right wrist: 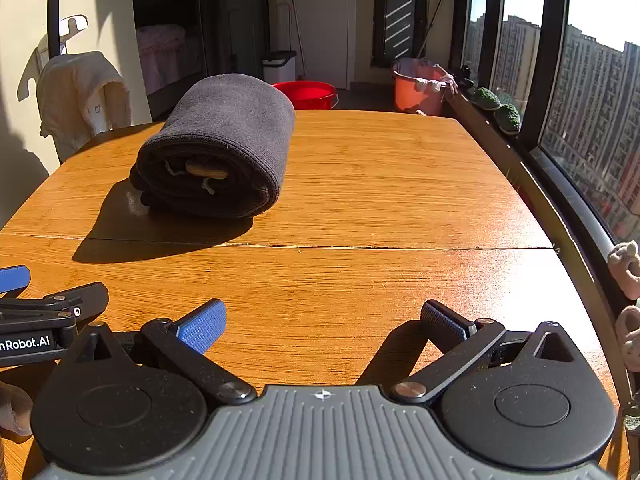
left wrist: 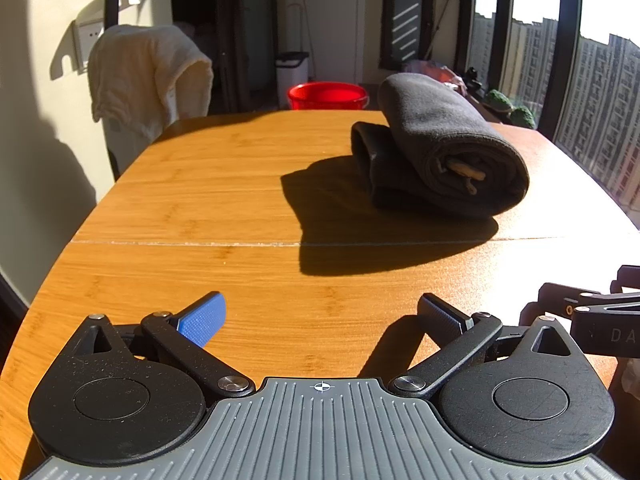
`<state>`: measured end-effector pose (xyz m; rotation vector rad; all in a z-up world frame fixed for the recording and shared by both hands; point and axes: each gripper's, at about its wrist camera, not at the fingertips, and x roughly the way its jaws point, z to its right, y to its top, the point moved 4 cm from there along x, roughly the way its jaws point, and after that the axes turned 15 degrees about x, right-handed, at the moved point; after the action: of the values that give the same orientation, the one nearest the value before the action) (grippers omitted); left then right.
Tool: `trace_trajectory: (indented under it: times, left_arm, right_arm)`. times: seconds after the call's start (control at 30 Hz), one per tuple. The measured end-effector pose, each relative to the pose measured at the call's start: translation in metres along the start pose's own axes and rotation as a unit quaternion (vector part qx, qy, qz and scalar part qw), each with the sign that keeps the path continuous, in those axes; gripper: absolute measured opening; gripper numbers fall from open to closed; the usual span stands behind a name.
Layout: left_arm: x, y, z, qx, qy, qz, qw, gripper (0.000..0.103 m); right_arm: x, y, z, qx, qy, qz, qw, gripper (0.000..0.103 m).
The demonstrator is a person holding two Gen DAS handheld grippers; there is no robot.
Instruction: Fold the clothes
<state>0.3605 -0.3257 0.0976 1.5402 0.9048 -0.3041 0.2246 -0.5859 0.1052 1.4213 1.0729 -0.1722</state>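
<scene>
Fleece, dark and soft, lies as a thick folded bundle (left wrist: 444, 148) mid-worktop (left wrist: 224, 208), toward its far edge. We hold both grippers, left (left wrist: 322, 314) and right (right wrist: 322, 320), fingers spread, empty, near the front edge. It looks light, floppy; we would pinch its outer layers.

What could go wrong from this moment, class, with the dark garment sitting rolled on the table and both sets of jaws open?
1. The dark rolled garment is a loose bundle with a drawstring poking from its end; a nudge from either gripper might unroll it.
2. The left gripper and right gripper sit close side by side, so they could knock together when reaching.
3. Hard sunlight casts a deep shadow on the table, perhaps hiding cloth edges.
</scene>
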Motion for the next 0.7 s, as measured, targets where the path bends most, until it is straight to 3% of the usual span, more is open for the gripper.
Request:
trace_trajectory:
  times: [0.7]
  left_arm:
    - [0.0002,0.0002,0.0008,-0.001,0.002,0.002,1.0000,0.103]
  right_arm:
    - [-0.0001,0.0005,0.0006,-0.001,0.001,0.000,1.000,0.103]
